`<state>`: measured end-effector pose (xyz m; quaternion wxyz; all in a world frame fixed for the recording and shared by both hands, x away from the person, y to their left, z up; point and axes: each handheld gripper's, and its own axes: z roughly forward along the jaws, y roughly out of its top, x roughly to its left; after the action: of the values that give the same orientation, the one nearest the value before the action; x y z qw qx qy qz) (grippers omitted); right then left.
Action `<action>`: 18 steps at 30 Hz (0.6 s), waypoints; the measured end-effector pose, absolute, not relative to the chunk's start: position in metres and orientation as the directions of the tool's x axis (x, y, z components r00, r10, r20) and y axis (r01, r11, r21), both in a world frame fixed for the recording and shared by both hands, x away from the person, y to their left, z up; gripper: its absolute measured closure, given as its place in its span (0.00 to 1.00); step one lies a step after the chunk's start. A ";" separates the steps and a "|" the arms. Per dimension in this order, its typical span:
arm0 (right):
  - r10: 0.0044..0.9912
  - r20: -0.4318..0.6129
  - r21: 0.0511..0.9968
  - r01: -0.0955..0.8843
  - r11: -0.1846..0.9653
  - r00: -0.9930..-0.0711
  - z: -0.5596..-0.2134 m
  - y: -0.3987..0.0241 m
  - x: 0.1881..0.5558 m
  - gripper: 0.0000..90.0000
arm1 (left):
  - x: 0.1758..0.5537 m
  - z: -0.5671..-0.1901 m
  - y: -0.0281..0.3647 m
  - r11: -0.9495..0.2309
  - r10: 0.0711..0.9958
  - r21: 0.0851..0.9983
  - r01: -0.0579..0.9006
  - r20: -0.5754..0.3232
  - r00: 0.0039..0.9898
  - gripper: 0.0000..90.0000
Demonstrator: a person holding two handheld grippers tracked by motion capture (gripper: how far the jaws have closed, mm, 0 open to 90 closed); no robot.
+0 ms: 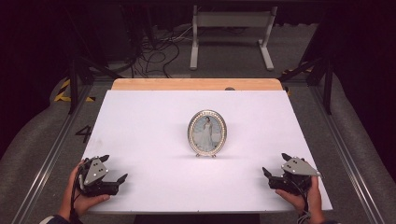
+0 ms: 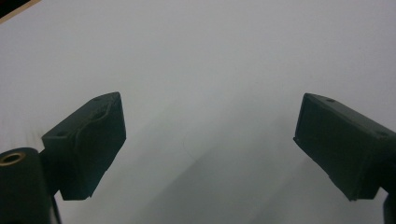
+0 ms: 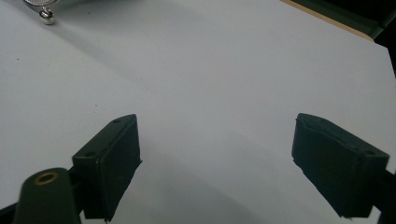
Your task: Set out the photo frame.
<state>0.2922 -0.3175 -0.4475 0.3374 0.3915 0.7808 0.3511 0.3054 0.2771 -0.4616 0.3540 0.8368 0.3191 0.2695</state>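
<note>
The right gripper [image 3: 215, 158] view catches the oval picture frame's [image 1: 207, 132] foot.

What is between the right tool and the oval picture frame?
Nothing: in the high view, bare white table separates the right tool from the silver oval picture frame.

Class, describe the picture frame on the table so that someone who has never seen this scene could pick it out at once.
Start at the white table top with the wooden strip along its far edge. Near its middle, between the left gripper and the right gripper but apart from both, stands the picture frame. It is an upright oval with a beaded silvery rim on small ball feet, holding a photo of a figure in white.
</note>
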 end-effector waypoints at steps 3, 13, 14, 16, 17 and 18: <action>0.851 -0.249 0.813 0.378 0.444 -0.463 -0.448 -0.318 0.293 0.17 | 0.305 -0.461 0.277 -0.556 0.719 0.759 0.339 0.234 0.655 0.10; 0.849 -0.258 0.810 0.375 0.450 -0.462 -0.448 -0.317 0.292 0.17 | 0.305 -0.461 0.276 -0.556 0.719 0.758 0.339 0.235 0.654 0.10; 0.850 -0.257 0.810 0.377 0.449 -0.460 -0.448 -0.317 0.292 0.17 | 0.305 -0.461 0.276 -0.557 0.717 0.759 0.337 0.236 0.655 0.10; 0.850 -0.259 0.810 0.377 0.450 -0.459 -0.448 -0.317 0.292 0.17 | 0.305 -0.461 0.276 -0.558 0.718 0.757 0.339 0.237 0.654 0.10; 0.851 -0.257 0.810 0.378 0.448 -0.458 -0.448 -0.318 0.292 0.17 | 0.306 -0.461 0.276 -0.561 0.716 0.756 0.337 0.240 0.655 0.10; 0.852 -0.254 0.813 0.377 0.444 -0.457 -0.448 -0.318 0.293 0.17 | 0.306 -0.461 0.276 -0.559 0.717 0.758 0.337 0.238 0.655 0.10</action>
<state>0.2926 -0.3181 -0.4480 0.3402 0.3946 0.7788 0.3495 0.3058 0.2759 -0.4612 0.3494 0.8400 0.3136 0.2720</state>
